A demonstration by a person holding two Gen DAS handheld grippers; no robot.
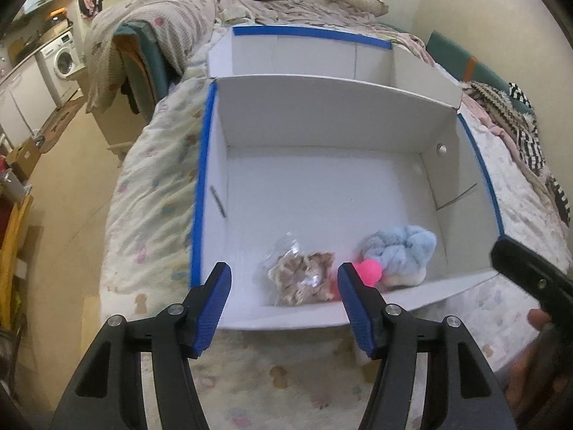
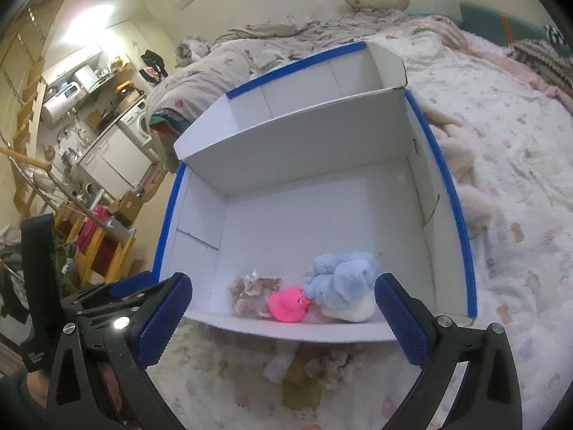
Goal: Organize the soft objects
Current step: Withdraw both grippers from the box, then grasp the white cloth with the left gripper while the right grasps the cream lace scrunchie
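A white cardboard box [image 1: 322, 175] with blue-taped rims [image 2: 454, 193] lies open on the bed. At its near wall lie a beige soft item in clear wrap [image 1: 304, 279] [image 2: 250, 292], a pink duck toy [image 1: 367, 272] [image 2: 288, 302] and a light blue plush [image 1: 401, 251] [image 2: 343, 283] on something white. My left gripper [image 1: 283, 276] is open and empty above the near wall. My right gripper [image 2: 283, 286] is open and empty, also above the near wall. A small beige and white soft item [image 2: 315, 365] lies on the bedcover in front of the box.
The bed has a pale patterned cover [image 1: 150, 215] and rumpled blankets [image 1: 172, 36] behind the box. Striped and knitted fabrics [image 1: 523, 132] lie at the right. A pale fluffy item [image 2: 462, 165] lies right of the box. A washing machine [image 1: 61, 59] and floor are at left.
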